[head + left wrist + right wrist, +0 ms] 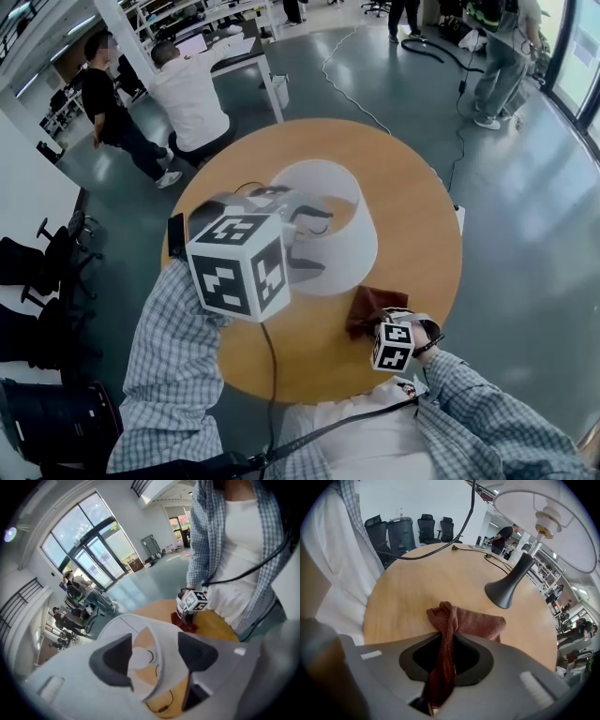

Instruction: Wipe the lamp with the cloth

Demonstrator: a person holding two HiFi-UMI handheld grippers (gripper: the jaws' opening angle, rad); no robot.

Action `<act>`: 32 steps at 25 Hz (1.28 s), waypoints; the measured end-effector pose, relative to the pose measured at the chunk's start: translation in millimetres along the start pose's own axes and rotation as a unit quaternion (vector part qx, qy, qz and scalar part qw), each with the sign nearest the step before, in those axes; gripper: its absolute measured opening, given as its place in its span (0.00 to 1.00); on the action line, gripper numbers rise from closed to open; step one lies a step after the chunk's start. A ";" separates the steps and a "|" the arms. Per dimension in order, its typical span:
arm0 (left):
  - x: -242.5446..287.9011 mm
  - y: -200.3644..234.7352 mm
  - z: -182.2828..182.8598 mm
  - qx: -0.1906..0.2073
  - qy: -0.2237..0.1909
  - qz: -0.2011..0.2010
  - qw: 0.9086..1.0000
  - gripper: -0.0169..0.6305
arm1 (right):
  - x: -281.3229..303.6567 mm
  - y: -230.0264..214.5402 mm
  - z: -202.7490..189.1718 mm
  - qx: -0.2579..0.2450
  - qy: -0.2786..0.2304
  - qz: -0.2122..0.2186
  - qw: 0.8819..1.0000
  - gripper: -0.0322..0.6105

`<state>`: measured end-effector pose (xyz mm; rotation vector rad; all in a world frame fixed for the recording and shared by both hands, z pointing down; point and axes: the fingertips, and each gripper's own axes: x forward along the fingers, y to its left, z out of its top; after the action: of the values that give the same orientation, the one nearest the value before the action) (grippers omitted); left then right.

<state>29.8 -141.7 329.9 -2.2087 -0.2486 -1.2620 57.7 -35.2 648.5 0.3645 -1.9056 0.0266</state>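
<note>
In the head view, the lamp (361, 234) stands mid-tabletop (417, 202). The cloth (366, 307) lies nearer our edge, so we have little room there.

In the left gripper view, the left gripper (157, 656) has its jaws wide apart astride the shade (165, 637), holding nothing. A nudge could tip the lamp.

In the right gripper view, the right gripper (445, 656) is clamped on the cloth. The trailing cloth could snag the base (508, 590) or the cable (494, 560).

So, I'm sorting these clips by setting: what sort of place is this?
Likely an open-plan office or lab: black swivel office chairs, a white desk where a seated person works at a laptop, and tall glass-paned doors.
</note>
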 end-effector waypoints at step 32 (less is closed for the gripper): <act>-10.7 -111.6 -89.0 -0.424 -0.283 0.265 0.818 0.50 | -70.7 -29.7 34.0 0.235 -0.228 -0.012 0.945 0.30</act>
<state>-88.4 -99.7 398.8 -3.0408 0.8302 -0.3673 56.6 -53.2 566.6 0.7700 -2.3458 0.4189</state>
